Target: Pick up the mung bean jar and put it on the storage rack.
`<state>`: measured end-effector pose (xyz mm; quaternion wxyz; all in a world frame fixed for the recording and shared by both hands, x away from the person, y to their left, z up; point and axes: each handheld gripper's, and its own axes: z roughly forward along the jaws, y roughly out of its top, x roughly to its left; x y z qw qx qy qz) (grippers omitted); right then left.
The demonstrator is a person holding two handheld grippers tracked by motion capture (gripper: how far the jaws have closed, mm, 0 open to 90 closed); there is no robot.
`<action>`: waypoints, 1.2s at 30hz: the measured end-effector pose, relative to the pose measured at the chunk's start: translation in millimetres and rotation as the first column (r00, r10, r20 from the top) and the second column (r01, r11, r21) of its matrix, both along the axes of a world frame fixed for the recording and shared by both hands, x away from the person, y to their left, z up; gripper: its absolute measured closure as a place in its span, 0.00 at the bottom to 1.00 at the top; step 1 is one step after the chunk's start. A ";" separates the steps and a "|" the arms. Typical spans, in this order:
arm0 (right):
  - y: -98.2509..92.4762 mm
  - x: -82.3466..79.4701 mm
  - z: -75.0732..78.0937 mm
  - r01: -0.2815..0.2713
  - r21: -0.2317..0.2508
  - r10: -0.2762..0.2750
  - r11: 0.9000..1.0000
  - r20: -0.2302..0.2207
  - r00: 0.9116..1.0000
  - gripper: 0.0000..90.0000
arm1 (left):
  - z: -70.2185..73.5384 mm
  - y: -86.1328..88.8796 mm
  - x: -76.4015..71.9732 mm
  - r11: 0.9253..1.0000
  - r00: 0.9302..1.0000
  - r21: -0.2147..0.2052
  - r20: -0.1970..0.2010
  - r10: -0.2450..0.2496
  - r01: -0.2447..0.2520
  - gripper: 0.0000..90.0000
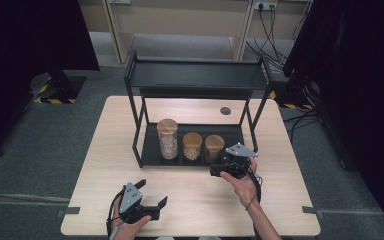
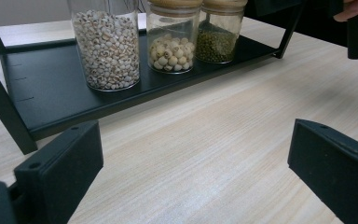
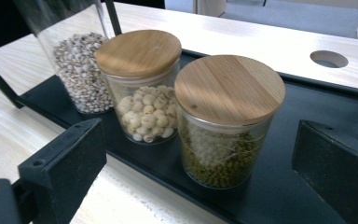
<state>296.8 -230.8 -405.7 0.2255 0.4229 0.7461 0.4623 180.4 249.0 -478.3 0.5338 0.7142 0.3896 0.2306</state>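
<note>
right gripper [image 3: 200,154] wide open, empty, facing green-bean jar [image 3: 226,126] | glass: rigid, slick, breakable, hefty | grip mid-wall, below lid

Rack [image 1: 195,75]: black. Table [image 1: 120,150]: pale wood grain. Jars: clear glass, tan wooden lids (faint grain). Tall jar [image 3: 77,70]: off-white grains, brown specks. Middle jar [image 3: 142,88]: cream beads. Right jar [image 3: 223,121]: olive-green beans. Grippers: black, grey plates.
</note>
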 end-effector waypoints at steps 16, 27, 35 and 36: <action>-4.0 -24.3 1.1 -0.071 0.035 0.069 0.997 0.046 0.997 0.04 | 0.0 0.2 -0.1 1.000 1.000 -0.001 0.001 0.001 -0.001 0.03; -5.1 -37.1 -2.2 -0.131 0.056 0.128 0.990 0.057 0.990 0.04 | 0.4 0.2 -0.7 1.000 1.000 -0.001 0.004 0.002 -0.002 0.03; -4.1 -45.6 -7.7 -0.172 0.063 0.169 0.983 0.054 0.984 0.04 | 0.7 0.6 -1.0 1.000 1.000 0.000 0.006 0.003 -0.003 0.03; -3.9 -46.6 -8.3 -0.177 0.064 0.174 0.982 0.053 0.983 0.04 | 0.8 0.6 -1.1 1.000 1.000 0.000 0.006 0.003 -0.003 0.03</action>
